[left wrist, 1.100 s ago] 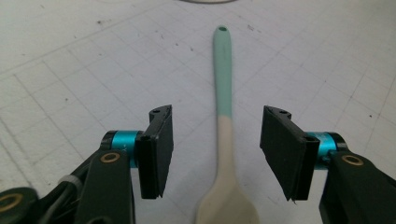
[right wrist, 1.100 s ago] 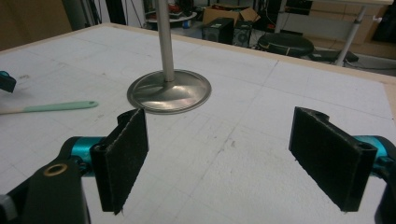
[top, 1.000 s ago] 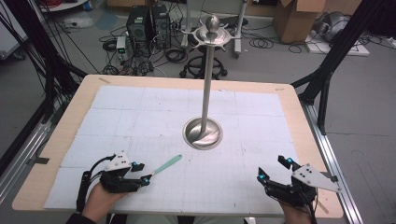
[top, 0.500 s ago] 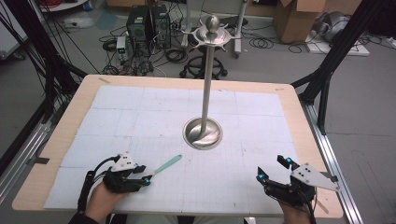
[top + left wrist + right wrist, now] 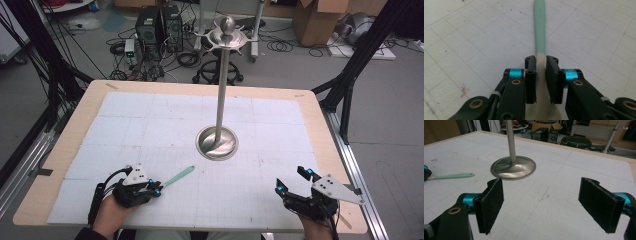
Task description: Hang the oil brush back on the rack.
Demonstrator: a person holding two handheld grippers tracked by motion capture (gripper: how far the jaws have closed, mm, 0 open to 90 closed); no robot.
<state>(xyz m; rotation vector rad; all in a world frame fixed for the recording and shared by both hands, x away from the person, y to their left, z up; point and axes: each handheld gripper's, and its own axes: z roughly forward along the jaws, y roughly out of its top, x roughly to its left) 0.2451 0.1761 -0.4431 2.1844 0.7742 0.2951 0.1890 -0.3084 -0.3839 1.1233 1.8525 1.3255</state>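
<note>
A mint-green utensil (image 5: 179,176) with a pale beige end lies on the white gridded mat, near the front left. My left gripper (image 5: 156,190) sits at its near end. In the left gripper view the jaws (image 5: 540,60) have just been closing, and the pads now press on the beige end while the green handle (image 5: 539,25) runs away from me. My right gripper (image 5: 291,180) rests at the front right with its jaws wide open and nothing between them (image 5: 541,187). The utensil (image 5: 451,176) lies far off to its left.
A tall metal stand (image 5: 216,142) with a round dished base rises from the middle of the mat, topped by a hooked ring and ball (image 5: 227,30). Its base (image 5: 513,167) lies ahead of the right gripper. Beyond the wooden table edge (image 5: 200,87), computers, cables and boxes sit on the floor.
The left gripper's jaws have closed onto the utensil's beige end. Both hands and the utensil have stayed where they were.
</note>
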